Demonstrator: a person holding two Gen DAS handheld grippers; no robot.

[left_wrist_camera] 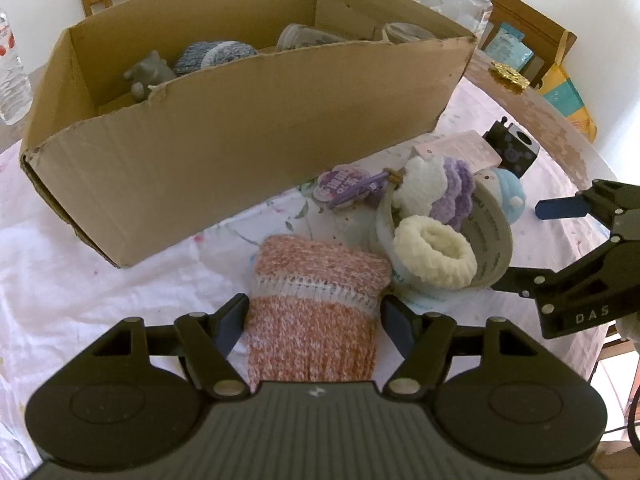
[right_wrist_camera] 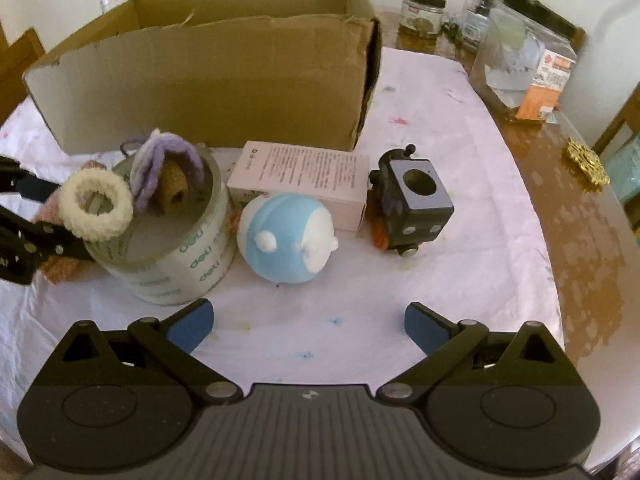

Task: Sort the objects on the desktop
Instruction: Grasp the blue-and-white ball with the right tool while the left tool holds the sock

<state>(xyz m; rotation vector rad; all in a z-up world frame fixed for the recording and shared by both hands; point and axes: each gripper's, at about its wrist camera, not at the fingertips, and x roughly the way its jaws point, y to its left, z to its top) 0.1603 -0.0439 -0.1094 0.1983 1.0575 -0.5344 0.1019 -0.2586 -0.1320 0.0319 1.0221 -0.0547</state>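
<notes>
Pink knitted sock [left_wrist_camera: 312, 312] sits pinched in my left gripper [left_wrist_camera: 314, 320] for boxing, while my right gripper [right_wrist_camera: 308, 326] gapes wide, empty, near the blue-and-white plush ball [right_wrist_camera: 286, 236].

**Materials and finishes on the tabletop**

Rough, matt corrugated cardboard box [left_wrist_camera: 248, 120], torn along its rim. Fuzzy pink-and-white knitted sock [left_wrist_camera: 316, 320]. Glossy clear plastic tape roll [right_wrist_camera: 176, 256]. Fluffy cream yarn ring [right_wrist_camera: 96, 210]. Smooth blue-and-white soft toy [right_wrist_camera: 286, 236]. Matt black plastic gripper [right_wrist_camera: 310, 326] with blue pads. Thin, wrinkled cloth [right_wrist_camera: 460, 240] over glossy wooden tabletop [right_wrist_camera: 580, 220].
</notes>
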